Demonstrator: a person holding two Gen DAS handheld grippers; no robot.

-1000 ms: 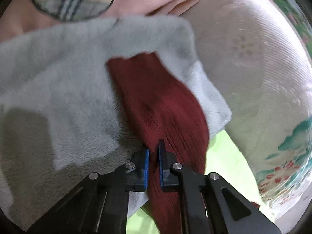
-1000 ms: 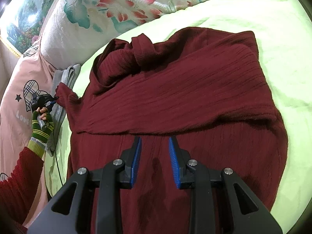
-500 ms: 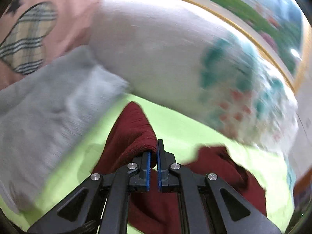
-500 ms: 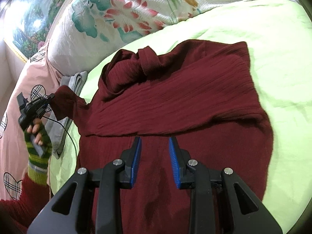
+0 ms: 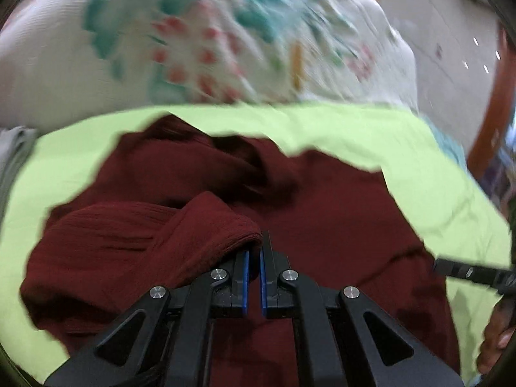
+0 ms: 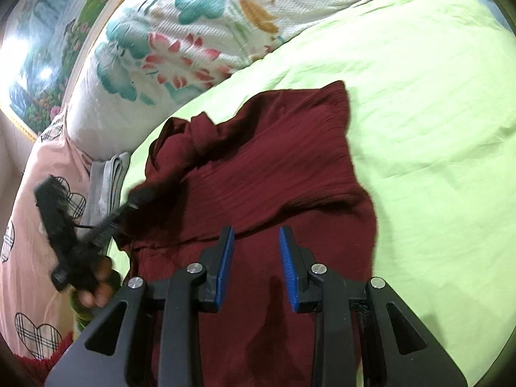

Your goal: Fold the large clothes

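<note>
A dark red ribbed sweater [image 6: 274, 167] lies spread on a lime-green bed sheet [image 6: 419, 129]. In the left wrist view my left gripper [image 5: 254, 251] is shut on the end of the sweater's sleeve [image 5: 193, 225], which it holds folded over the sweater body [image 5: 322, 209]. The right wrist view shows that gripper as a blurred black shape [image 6: 109, 222] at the sweater's left edge, held by a hand [image 6: 93, 293]. My right gripper [image 6: 256, 235] hovers open over the lower middle of the sweater, with nothing between its blue pads [image 6: 225, 258].
A white pillow with a floral print [image 6: 180, 48] lies along the far side of the bed. A folded grey cloth [image 6: 106, 177] and a pink cover with checked hearts [image 6: 29, 225] sit to the left. A framed picture [image 6: 42, 48] hangs behind.
My left gripper has swept the sleeve from over the grey cloth to the right, across the sheet and onto the sweater body, rolling as it went. The right gripper has shifted slightly and stays open.
</note>
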